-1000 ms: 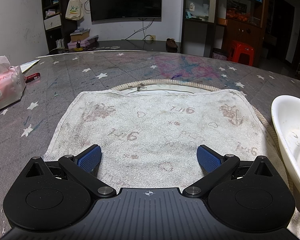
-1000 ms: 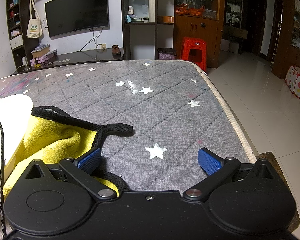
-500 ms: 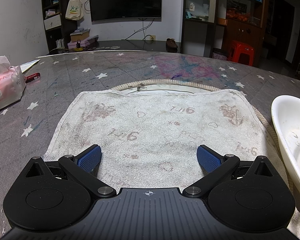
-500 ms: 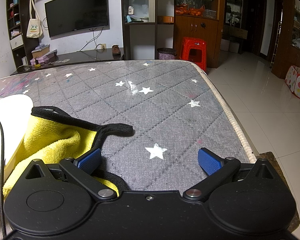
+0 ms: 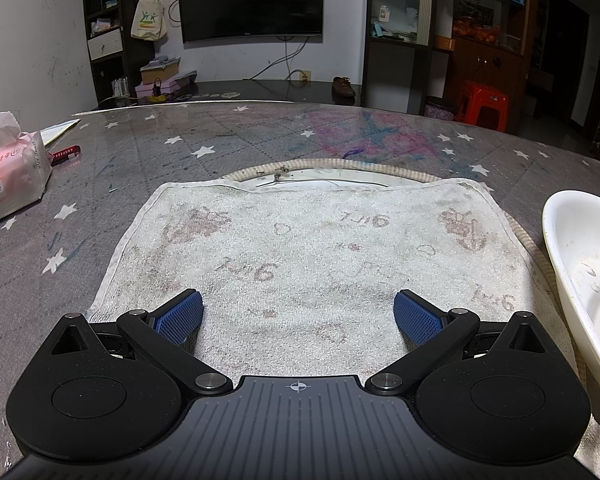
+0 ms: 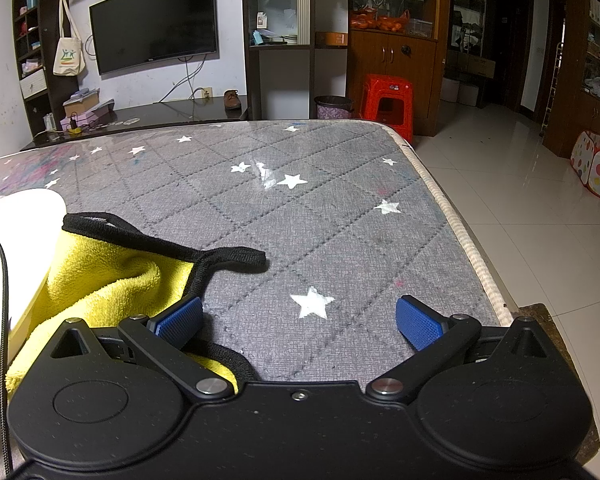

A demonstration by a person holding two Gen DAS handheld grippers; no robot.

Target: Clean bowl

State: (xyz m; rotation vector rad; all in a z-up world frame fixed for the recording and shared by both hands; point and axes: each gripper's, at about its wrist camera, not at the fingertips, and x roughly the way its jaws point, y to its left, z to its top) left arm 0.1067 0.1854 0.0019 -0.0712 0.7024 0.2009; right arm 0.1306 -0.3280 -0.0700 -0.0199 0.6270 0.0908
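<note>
A white bowl point(image 5: 580, 264) with smears inside sits at the right edge of the left wrist view; its rim also shows in the right wrist view point(image 6: 16, 232) at the left. A yellow cloth with black trim point(image 6: 112, 276) lies beside the bowl, under my right gripper's left finger. My left gripper point(image 5: 298, 316) is open and empty, low over a stained white towel point(image 5: 308, 252). My right gripper point(image 6: 300, 318) is open and empty over the grey star-patterned table cover point(image 6: 320, 220).
A pink tissue pack point(image 5: 8, 176) and a red pen point(image 5: 64, 155) lie at the table's far left. A round mat rim point(image 5: 328, 166) shows behind the towel. The table's right edge point(image 6: 460, 236) drops to tiled floor. A black cable point(image 6: 4, 320) crosses the bowl.
</note>
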